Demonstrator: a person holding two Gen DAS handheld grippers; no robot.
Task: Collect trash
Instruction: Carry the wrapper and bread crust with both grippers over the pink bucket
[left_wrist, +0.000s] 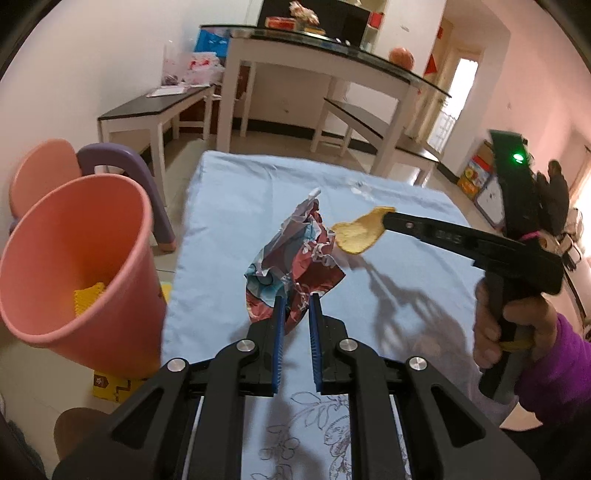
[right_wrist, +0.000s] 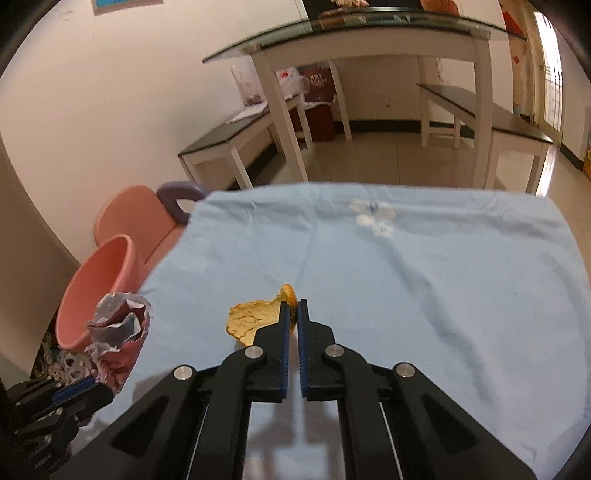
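I have both tongs loaded. My left tongs (left_wrist: 295, 299) are closed on a crumpled wrapper (left_wrist: 295, 258), lifted above the blue-covered desk (left_wrist: 388, 206). My right tongs (right_wrist: 293, 308) are pinched nearly shut on a piece of orange peel (right_wrist: 255, 319). The pink bin (left_wrist: 74, 266) sits just left of the left tongs, mouth tilted toward them, so I judge that side drops 1st.

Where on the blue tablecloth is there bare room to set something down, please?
The tablecloth is bare right of the peel out to its far and right edges. It is crowded at the left edge, where the wrapper hangs beside the pink bin.
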